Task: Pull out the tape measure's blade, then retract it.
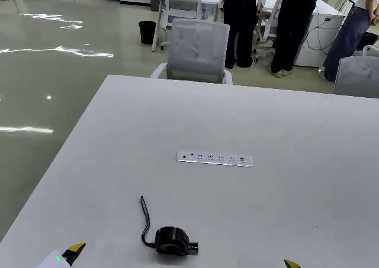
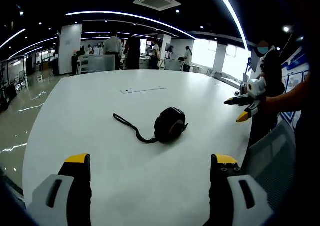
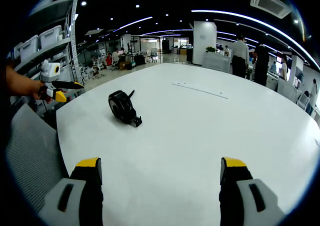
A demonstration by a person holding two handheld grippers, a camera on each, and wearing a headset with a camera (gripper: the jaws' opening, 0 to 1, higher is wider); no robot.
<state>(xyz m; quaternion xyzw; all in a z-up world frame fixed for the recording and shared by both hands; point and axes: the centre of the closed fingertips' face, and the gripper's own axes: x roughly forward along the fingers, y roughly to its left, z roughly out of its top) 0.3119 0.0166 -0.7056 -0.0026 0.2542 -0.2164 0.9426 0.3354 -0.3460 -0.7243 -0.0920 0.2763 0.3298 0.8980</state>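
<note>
Left gripper (image 2: 151, 160): in the left gripper view its jaws stand wide apart with nothing between them, above the near part of the white table (image 1: 296, 209). In the head view one yellow tip of it shows at the bottom left corner.

Tape measure (image 1: 173, 242): black case, lying on the table near the front edge, between the two grippers and apart from both. A black strap (image 1: 144, 216) runs from the left side of the case toward the far side of the table and lies loose on the surface. In the right gripper view a short tab shows at the mouth of the case.

Power strip (image 1: 214, 159): white, flat on the table, well beyond the tape measure, near the table's middle.

Right gripper (image 3: 161, 162): in the right gripper view its jaws are spread wide and hold nothing. In the head view one yellow tip shows at the bottom edge, right of the tape measure.

Background: a grey chair (image 1: 197, 50) stands at the far edge of the table, with people (image 1: 241, 19) standing beyond it.
</note>
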